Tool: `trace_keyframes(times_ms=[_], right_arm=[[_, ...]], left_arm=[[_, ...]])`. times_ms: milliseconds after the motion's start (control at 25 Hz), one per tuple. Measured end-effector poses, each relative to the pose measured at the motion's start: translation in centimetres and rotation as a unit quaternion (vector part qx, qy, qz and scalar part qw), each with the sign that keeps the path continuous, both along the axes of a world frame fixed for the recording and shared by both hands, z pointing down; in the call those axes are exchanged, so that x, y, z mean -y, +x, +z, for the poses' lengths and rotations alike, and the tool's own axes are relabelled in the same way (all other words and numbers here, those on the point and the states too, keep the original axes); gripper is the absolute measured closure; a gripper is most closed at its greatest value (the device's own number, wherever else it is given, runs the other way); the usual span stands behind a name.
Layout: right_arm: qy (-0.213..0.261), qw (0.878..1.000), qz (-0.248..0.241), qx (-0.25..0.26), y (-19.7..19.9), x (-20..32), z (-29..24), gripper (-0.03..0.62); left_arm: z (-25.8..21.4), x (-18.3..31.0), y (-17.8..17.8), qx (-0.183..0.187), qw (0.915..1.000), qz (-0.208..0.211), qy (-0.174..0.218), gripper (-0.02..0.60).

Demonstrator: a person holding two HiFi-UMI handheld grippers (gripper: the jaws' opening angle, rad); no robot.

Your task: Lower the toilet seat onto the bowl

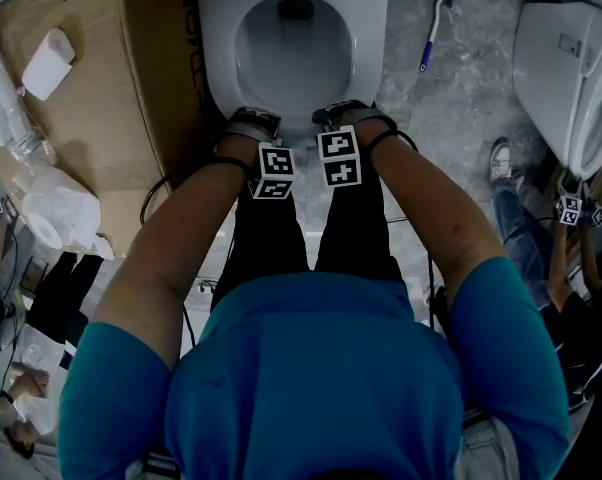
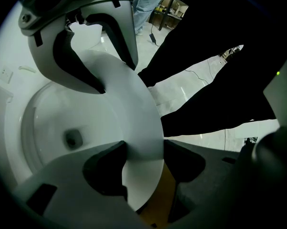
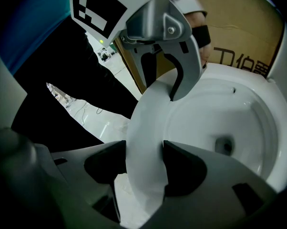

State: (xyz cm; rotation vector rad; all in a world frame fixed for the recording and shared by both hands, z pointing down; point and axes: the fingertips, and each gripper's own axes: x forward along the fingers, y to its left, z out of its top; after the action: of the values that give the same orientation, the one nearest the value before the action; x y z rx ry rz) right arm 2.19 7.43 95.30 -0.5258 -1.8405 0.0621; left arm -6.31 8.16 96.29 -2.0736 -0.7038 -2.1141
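1. The toilet seat (image 1: 217, 63) lies low over the bowl (image 1: 293, 63), with its front edge nearest the person; no view settles whether it already rests on the bowl's rim or hangs just above it.
2. The left tool (image 2: 143, 162) is clenched on the seat's front edge, just left of the bowl's midline; the white ring fills the gap between its jaws.
3. The right tool (image 3: 144, 162) grasps the same edge just right of that midline, with its jaws pressed to both faces of the ring; the two tools sit close side by side.
4. The seat looks like stiff, glossy moulded plastic; it is probably rigid enough to be carried by its front edge alone and fairly light, yet slick, so a loose pinch could slide off.
5. The front edge, farthest from the back of the bowl where a seat would pivot, seems the best hold; the lowering appears at or near its end, and letting go too high would likely bang the seat down.
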Motion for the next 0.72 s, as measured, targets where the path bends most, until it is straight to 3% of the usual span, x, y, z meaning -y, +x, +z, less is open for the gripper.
trace_keyframes(times_ms=[720], right_arm=[[0.013, 1.000, 0.004, -0.001, -0.13, -0.03, 1.04, 0.348]], left_arm=[[1.12, 0.07, -0.07, 0.001, 1.0000, -0.004, 0.007, 0.336]])
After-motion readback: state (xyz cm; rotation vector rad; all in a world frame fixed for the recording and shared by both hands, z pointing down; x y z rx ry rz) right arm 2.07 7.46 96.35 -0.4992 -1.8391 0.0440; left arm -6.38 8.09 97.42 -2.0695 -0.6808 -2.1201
